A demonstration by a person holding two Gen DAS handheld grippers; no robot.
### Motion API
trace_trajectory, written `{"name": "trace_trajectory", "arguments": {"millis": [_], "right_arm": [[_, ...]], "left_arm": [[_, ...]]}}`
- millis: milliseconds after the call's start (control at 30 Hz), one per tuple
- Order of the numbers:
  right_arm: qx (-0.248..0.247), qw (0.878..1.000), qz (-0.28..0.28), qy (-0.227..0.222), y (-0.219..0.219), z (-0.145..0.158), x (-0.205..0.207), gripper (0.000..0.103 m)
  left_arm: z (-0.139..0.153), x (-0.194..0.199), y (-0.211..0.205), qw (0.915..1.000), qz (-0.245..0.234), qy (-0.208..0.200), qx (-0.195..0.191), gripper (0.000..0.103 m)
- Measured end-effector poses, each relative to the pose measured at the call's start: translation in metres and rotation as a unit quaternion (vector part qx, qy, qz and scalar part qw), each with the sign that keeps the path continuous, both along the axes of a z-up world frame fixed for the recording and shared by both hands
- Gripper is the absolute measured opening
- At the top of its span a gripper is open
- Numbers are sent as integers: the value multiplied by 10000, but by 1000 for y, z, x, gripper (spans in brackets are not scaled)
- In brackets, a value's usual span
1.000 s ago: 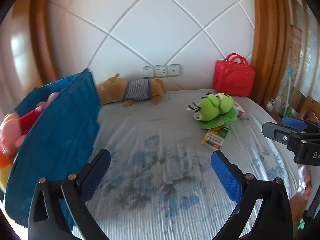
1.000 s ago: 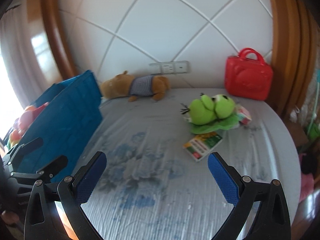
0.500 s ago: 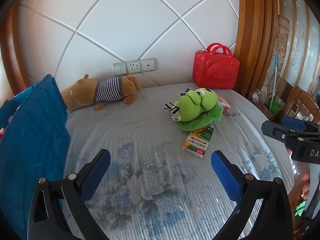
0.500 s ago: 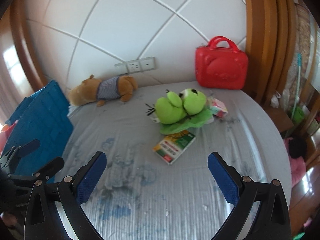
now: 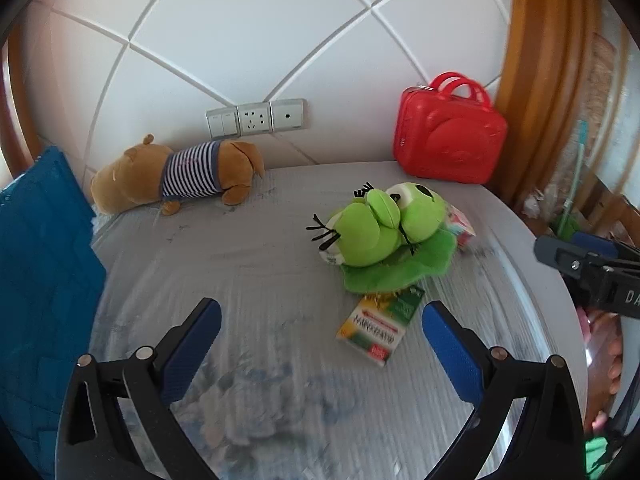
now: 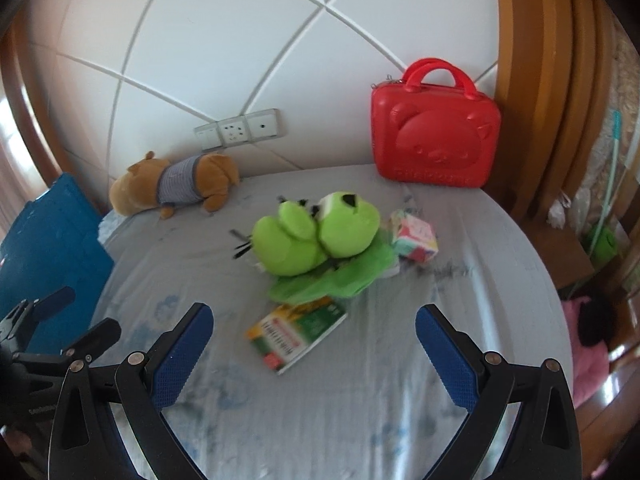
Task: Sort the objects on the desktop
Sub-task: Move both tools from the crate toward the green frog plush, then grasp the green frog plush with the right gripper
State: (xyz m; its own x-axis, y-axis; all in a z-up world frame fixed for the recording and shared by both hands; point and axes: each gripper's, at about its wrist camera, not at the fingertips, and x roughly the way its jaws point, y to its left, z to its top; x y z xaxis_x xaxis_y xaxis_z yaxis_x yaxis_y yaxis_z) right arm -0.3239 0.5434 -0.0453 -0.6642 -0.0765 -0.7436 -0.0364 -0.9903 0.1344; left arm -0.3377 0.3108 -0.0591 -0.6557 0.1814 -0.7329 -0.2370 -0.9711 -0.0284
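A green frog plush (image 5: pixel 384 228) (image 6: pixel 316 236) lies mid-table on a green leaf pad. A green and yellow box (image 5: pixel 380 326) (image 6: pixel 296 330) lies flat just in front of it. A small colourful cube box (image 6: pixel 414 238) sits right of the frog. A brown plush in a striped shirt (image 5: pixel 176 174) (image 6: pixel 176 184) lies at the back left. My left gripper (image 5: pixel 320 344) is open and empty, above the table in front of the box. My right gripper (image 6: pixel 314 352) is open and empty, just short of the box.
A blue fabric bin (image 5: pixel 44 264) (image 6: pixel 48 256) stands at the table's left edge. A red bear-faced case (image 5: pixel 448 144) (image 6: pixel 434 140) stands at the back right against the wall. The round table (image 6: pixel 400 420) has a pale floral cover; chairs and clutter lie beyond its right edge.
Both grippers have swung right, away from the blue bin, and moved closer to the frog plush and the box. Both stayed open and empty.
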Motion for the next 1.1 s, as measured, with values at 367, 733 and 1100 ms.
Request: {"name": "trace_trajectory", "arguments": {"millis": [367, 733, 1100], "right_arm": [[-110, 9987, 125, -487, 60, -55, -110, 102], [-85, 9970, 248, -735, 60, -102, -187, 102], [-377, 9942, 358, -941, 54, -142, -233, 102]], "left_arm": [[-54, -111, 44, 9974, 370, -601, -140, 102], [-119, -190, 85, 9942, -24, -1001, -393, 102], [-156, -222, 96, 9928, -204, -1143, -293, 102]]}}
